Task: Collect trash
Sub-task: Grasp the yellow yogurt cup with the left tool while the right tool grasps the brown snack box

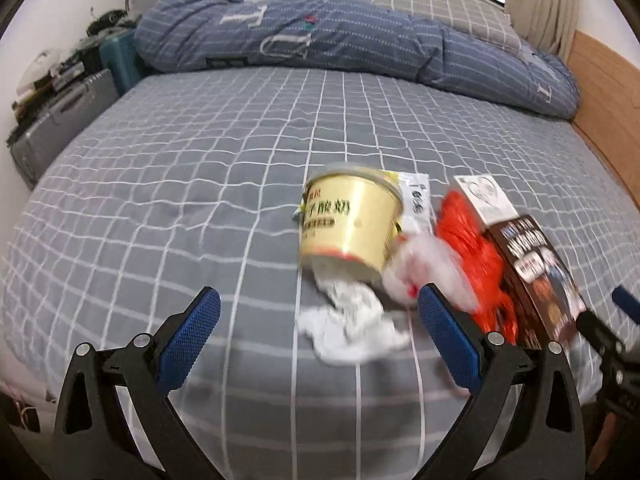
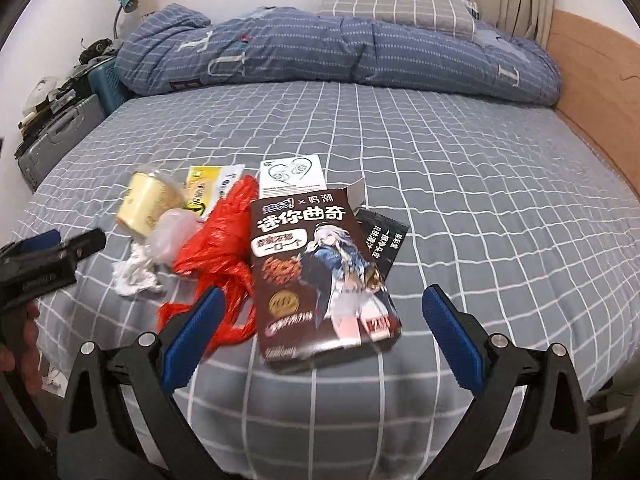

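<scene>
1. Looking along my left tool point(image 1: 319, 306), I see its blue ribbed pads spread wide and holding nothing; the right tool point(image 2: 322, 306) is spread just as wide and also holds nothing.
2. Nearest the left tool lies a crumpled white tissue point(image 1: 350, 328), soft and creased, flat on the bed point(image 1: 160, 184).
3. Between the right tool's pads sits a brown cookie box point(image 2: 320, 276), flat glossy cardboard with its top flap open, lying face up.
4. Touching its left side is a red plastic bag point(image 2: 218, 256), thin, shiny and bunched up.
5. Just beyond the tissue, a pale yellow yogurt cup point(image 1: 348, 224) lies tipped on its side, smooth and round, with clear crumpled film point(image 1: 430, 264) against it.
6. Farther back are a yellow-white sachet point(image 2: 214, 182), a small white card point(image 2: 291, 175) and a dark wrapper point(image 2: 380, 246) poking out beside the box.
7. I judge the collecting barely begun: all the trash is still piled on the checked sheet, nothing is grasped, and I see no bin.
8. Farthest, a folded blue quilt point(image 2: 340, 52).
</scene>
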